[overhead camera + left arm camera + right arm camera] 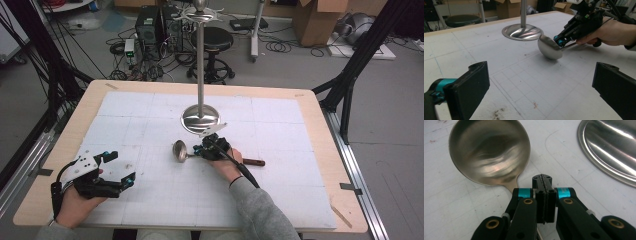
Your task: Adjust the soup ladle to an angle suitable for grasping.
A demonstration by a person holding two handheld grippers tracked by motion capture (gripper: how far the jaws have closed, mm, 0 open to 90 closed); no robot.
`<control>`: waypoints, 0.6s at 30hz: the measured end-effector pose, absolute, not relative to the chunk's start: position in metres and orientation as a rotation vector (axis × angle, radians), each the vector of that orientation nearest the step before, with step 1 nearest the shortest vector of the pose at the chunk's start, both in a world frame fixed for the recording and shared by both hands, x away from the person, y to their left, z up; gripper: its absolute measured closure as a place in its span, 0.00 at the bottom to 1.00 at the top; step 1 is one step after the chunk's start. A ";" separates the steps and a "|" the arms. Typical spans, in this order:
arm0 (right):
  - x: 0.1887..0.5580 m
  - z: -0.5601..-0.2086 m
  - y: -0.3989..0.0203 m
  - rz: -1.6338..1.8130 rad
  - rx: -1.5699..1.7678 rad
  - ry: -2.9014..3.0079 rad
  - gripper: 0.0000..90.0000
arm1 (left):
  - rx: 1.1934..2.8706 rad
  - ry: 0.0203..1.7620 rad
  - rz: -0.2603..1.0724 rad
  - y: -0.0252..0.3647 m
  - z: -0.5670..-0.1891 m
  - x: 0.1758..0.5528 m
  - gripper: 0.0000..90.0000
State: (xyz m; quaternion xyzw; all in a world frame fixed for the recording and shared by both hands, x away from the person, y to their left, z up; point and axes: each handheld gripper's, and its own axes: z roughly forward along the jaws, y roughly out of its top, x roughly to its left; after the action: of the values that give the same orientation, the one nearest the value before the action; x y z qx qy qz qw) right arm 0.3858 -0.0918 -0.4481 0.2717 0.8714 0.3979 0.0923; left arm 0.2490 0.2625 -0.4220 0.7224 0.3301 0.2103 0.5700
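Ladle [179,149] lies at frame centre in the high view, bowl to the left, dark handle end poking out right of my right hand. My right gripper [206,149] sits over its neck; the stand [200,119], a tall pole on a round steel base, is just above it. My left gripper [122,169] rests at lower left, well apart, with nothing between its jaws.

Left gripper view: own jaws spread wide at the bottom corners, over bare mat [519,82]. At upper right the right gripper meets the ladle's neck right behind the bowl.

Right gripper view: jaws pressed together, pads meeting at centre; the neck runs down beside them at lower left, so whether they pinch it I cannot tell.

I judge the ladle stiff, polished, slippery and bowl-heavy; grip the thin neck, not the bowl.
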 end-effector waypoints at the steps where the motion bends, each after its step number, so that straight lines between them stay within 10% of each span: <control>1: 0.386 -0.448 -0.092 1.182 0.806 2.586 1.00 | 1.699 0.773 0.490 0.262 -0.422 0.249 0.02; 18: 0.374 -0.446 -0.087 1.122 0.770 2.585 1.00 | 1.709 0.763 0.492 0.260 -0.423 0.251 0.02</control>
State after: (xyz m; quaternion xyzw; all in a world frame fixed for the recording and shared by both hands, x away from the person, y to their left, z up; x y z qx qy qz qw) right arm 0.3738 -0.0865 -0.4463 0.2619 0.8795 0.3818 0.1098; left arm 0.2508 0.2600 -0.4228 0.7271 0.3248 0.2093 0.5674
